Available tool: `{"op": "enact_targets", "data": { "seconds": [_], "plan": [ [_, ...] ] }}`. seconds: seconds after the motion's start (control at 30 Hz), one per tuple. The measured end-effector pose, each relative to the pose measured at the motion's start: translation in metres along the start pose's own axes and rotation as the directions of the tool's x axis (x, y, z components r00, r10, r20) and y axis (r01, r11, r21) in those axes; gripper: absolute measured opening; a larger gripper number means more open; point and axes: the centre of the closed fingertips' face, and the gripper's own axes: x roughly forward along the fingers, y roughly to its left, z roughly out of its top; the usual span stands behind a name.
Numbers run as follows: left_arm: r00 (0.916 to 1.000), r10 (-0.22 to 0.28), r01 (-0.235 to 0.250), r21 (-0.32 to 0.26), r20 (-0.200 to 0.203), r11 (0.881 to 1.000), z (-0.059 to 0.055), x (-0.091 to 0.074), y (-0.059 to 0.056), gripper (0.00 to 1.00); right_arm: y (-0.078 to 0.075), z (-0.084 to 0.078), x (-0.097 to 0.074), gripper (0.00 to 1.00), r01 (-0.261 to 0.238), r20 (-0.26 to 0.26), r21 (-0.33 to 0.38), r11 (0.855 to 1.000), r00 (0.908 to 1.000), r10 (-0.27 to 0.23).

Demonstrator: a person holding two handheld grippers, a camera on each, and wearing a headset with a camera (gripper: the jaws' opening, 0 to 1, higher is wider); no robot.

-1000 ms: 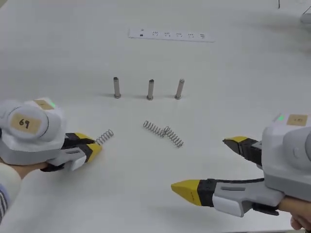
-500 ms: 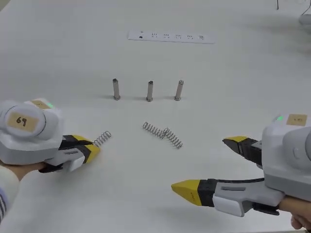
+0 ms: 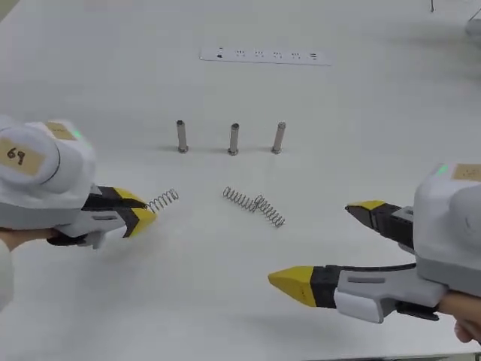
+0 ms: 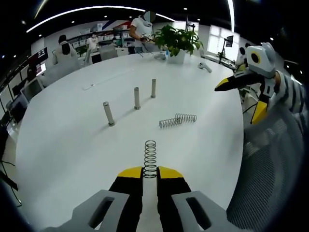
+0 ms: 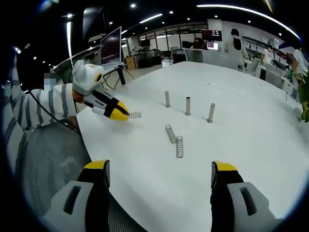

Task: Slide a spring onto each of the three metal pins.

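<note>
Three upright metal pins (image 3: 182, 137) (image 3: 234, 139) (image 3: 279, 138) stand in a row on the white table. My left gripper (image 3: 143, 213) is shut on the end of one spring (image 3: 163, 201), which sticks out toward the pins; its own view shows the spring (image 4: 150, 155) pinched between the yellow tips (image 4: 149, 171). Two more springs (image 3: 239, 198) (image 3: 269, 211) lie touching end to end in front of the pins. My right gripper (image 3: 319, 244) is wide open and holds nothing, at the near right; its view looks at the pins (image 5: 188, 106) and the loose springs (image 5: 179, 146).
A white power strip (image 3: 264, 55) lies on the table beyond the pins. The white table (image 3: 361, 128) stretches around the pins. In the gripper views an office with desks, a plant (image 4: 178, 41) and several people lies behind.
My left gripper has risen a little and drawn back, with the spring still in it. The right gripper has drifted slightly down and right. Pins and loose springs have not moved.
</note>
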Motion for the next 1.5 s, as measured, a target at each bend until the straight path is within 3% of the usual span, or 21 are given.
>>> {"op": "enact_targets", "data": {
  "seconds": [0.13, 0.4, 0.53, 0.67, 0.77, 0.87, 1.07, 1.13, 1.27, 1.33, 1.4, 1.5],
  "plan": [
    [0.9996, -0.03, 0.03, 0.038, 0.003, 0.999, 0.008, -0.005, -0.003, 0.01, 0.0, 0.017, -0.005, 0.83, -0.029, 0.064, 0.022, 0.999, 0.9976, 0.027],
    [0.998, -0.061, 0.062, 0.113, -0.015, 0.992, 0.014, -0.009, -0.005, 0.01, -0.005, 0.02, -0.006, 0.81, -0.033, 0.02, -0.093, 0.995, 0.9992, 0.035],
    [0.9948, -0.098, 0.101, 0.16, -0.027, 0.982, 0.016, -0.013, -0.014, 0.01, -0.001, 0.019, -0.004, 0.78, -0.065, -0.001, -0.143, 0.988, 0.9978, 0.066],
    [0.9938, -0.104, 0.109, 0.179, -0.04, 0.978, 0.018, -0.016, -0.017, 0.01, 0.002, 0.02, -0.003, 0.76, -0.097, -0.012, -0.173, 0.98, 0.9953, 0.096],
    [0.9916, -0.123, 0.129, 0.203, -0.037, 0.971, 0.02, -0.019, -0.022, 0.01, 0.008, 0.02, -0.001, 0.75, -0.133, -0.038, -0.229, 0.964, 0.9911, 0.128],
    [0.9885, -0.149, 0.151, 0.21, -0.022, 0.966, 0.025, -0.02, -0.027, 0.02, 0.016, 0.021, 0.001, 0.74, -0.175, -0.062, -0.307, 0.936, 0.9845, 0.164],
    [0.9779, -0.208, 0.207, 0.249, -0.023, 0.946, 0.025, -0.02, -0.037, 0.02, 0.025, 0.024, 0.005, 0.68, -0.231, -0.069, -0.338, 0.912, 0.9729, 0.221],
    [0.9721, -0.234, 0.229, 0.276, -0.016, 0.934, 0.027, -0.02, -0.041, 0.02, 0.033, 0.025, 0.006, 0.63, -0.282, -0.07, -0.352, 0.892, 0.9587, 0.276],
    [0.9589, -0.284, 0.27, 0.293, 0.006, 0.917, 0.032, -0.021, -0.05, 0.02, 0.039, 0.029, 0.009, 0.55, -0.314, -0.062, -0.366, 0.876, 0.9474, 0.314],
    [0.9544, -0.298, 0.28, 0.283, 0.02, 0.917, 0.036, -0.022, -0.052, 0.02, 0.04, 0.031, 0.01, 0.55, -0.324, -0.059, -0.363, 0.874, 0.9436, 0.326],
    [0.9443, -0.325, 0.299, 0.267, 0.055, 0.916, 0.043, -0.024, -0.058, 0.02, 0.044, 0.034, 0.012, 0.55, -0.341, -0.051, -0.366, 0.866, 0.9362, 0.348],
    [0.9413, -0.332, 0.304, 0.27, 0.063, 0.914, 0.045, -0.024, -0.06, 0.02, 0.046, 0.037, 0.016, 0.51, -0.361, -0.054, -0.373, 0.854, 0.9279, 0.369]
  ]
}}
